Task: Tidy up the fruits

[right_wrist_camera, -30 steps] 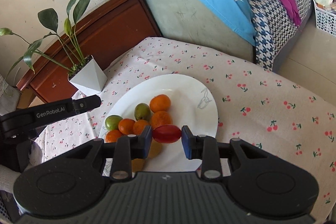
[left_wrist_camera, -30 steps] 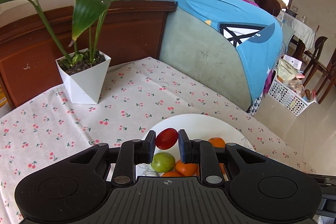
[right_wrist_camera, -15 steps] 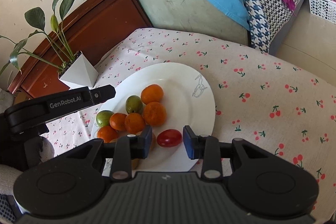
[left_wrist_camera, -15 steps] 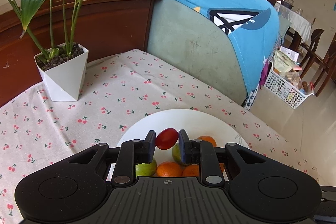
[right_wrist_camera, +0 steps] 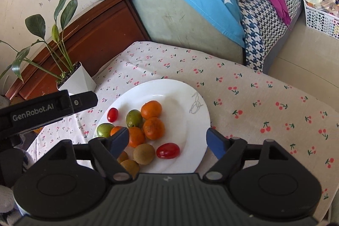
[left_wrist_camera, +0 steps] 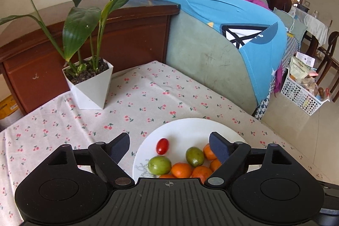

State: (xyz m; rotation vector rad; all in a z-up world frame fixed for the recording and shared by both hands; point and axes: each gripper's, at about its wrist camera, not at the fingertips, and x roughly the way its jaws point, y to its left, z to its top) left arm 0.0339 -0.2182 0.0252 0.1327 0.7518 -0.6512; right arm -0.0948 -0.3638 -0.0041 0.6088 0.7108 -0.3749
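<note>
Left wrist view first: we see a white angular pot with a leafy green plant (left_wrist_camera: pixel 89 86) standing on the cherry-print tablecloth (left_wrist_camera: pixel 148 99) near a dark wooden headboard (left_wrist_camera: pixel 106 35), well apart from the round white plate (left_wrist_camera: pixel 190 128). A grey-green sofa arm draped with a blue cloth (left_wrist_camera: pixel 233 20) rises just past the table's far edge. Bare cloth lies open between pot and plate.

Our left gripper (left_wrist_camera: pixel 169 146) has just been opening; its jaws stand wide, pinching nothing, and a small red cherry tomato (left_wrist_camera: pixel 162 146) lies on the plate below them beside two green fruits and several oranges (left_wrist_camera: pixel 181 169).

Our right gripper (right_wrist_camera: pixel 167 142) has likewise just spread, gripping nothing. A second red cherry tomato (right_wrist_camera: pixel 168 150) rests on the plate's near side, beside a brown round fruit (right_wrist_camera: pixel 144 153).
</note>
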